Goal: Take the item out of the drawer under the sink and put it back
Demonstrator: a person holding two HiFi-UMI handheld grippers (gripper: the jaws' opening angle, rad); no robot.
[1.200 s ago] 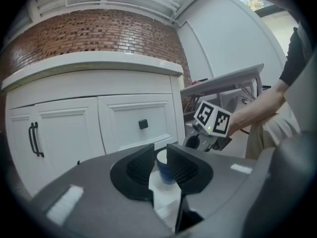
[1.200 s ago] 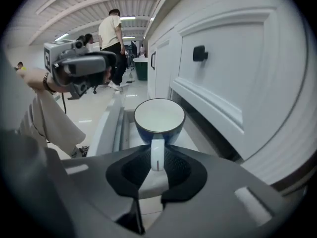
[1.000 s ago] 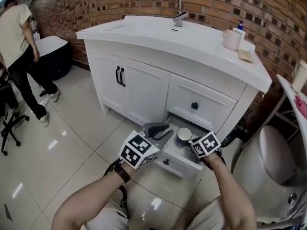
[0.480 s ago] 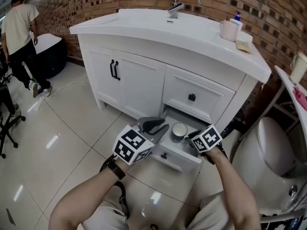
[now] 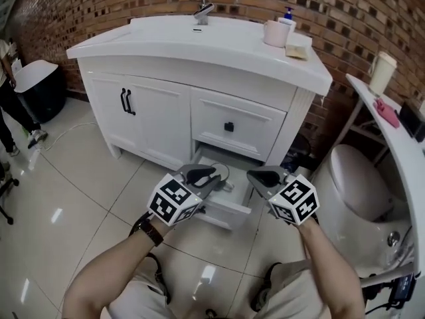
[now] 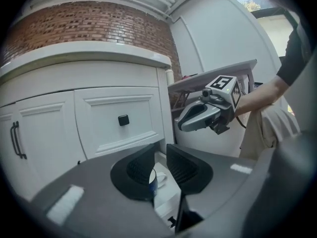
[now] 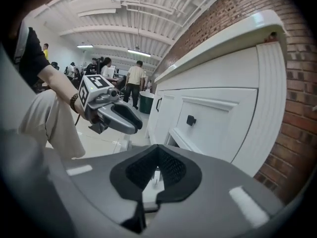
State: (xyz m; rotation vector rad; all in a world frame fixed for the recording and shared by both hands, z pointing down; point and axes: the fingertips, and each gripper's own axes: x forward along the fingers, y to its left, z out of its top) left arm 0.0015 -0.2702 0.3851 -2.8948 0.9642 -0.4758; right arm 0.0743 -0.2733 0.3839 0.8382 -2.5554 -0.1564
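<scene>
Currently one round white cup (image 6: 153,175) sits in the open lower drawer (image 5: 229,211) of the glossy white vanity (image 5: 159,121), which has two drawers and two doors. Left gripper (image 5: 214,177) jaws narrowly apart, empty; right gripper (image 5: 252,175) jaws closed, empty

From the head, we look steeply down on the vanity (image 5: 159,111) and its open drawer (image 5: 224,208). The gripper views sit low, apparently just above that drawer, facing the vanity front — the left one catches the right gripper (image 6: 184,123), the right one the left gripper (image 7: 134,125).
</scene>
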